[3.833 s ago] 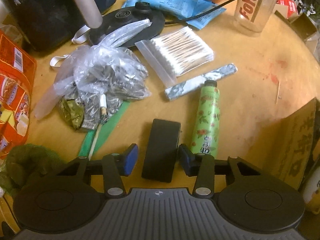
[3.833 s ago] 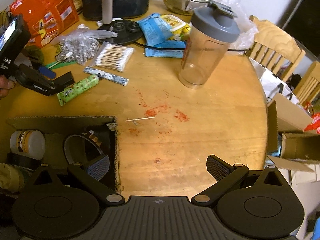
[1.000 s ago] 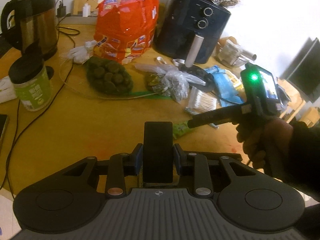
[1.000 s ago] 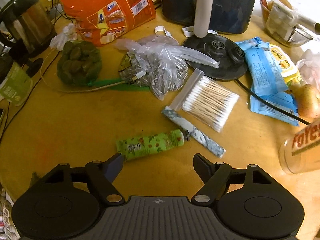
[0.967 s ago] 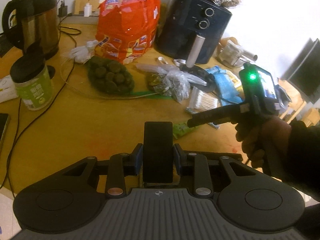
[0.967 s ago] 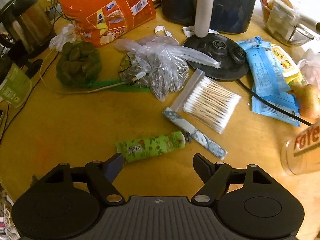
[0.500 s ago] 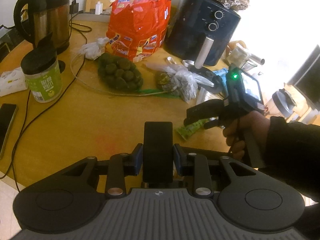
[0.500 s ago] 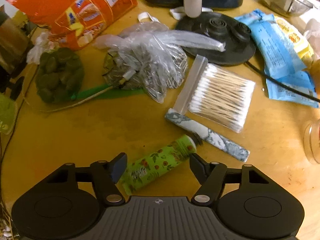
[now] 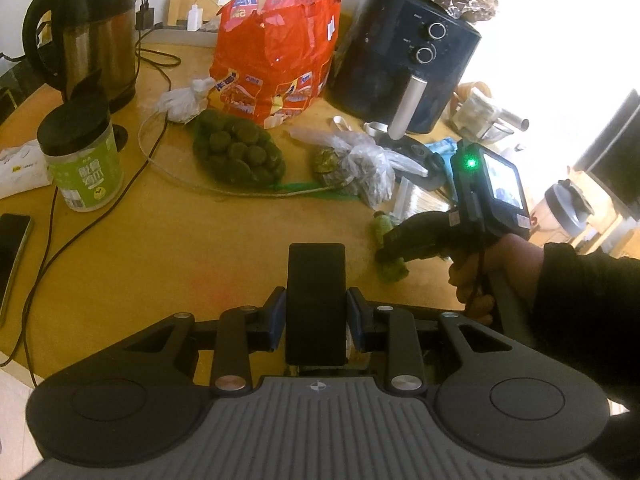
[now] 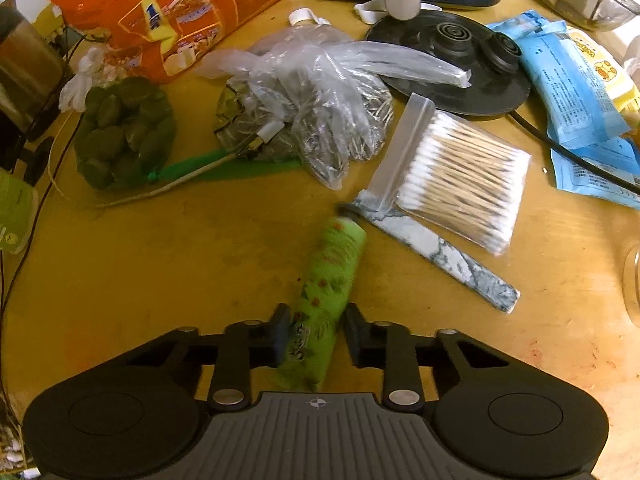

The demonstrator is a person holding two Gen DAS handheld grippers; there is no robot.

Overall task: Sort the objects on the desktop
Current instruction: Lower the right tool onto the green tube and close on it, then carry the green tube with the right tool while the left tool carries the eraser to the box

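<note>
— Changed on the right? Right gripper (image 10: 314, 334) lowered toward the table (image 10: 160, 264) and closed in around the green tube (image 10: 324, 292); a second ago wide open, well short of it. Fingers (image 10: 280, 336) now pinching the tube's lower end. Tube swung from lying crosswise to pointing away, cap just beside the marbled bar (image 10: 436, 256).

— And the left? Black case (image 9: 316, 304), flat on the table 3.8 seconds ago between spread pads, now clamped in the left gripper (image 9: 316, 322) and raised. Since a second ago, view pulled back, right gripper (image 9: 404, 240) down over the tube (image 9: 390, 268).
</note>
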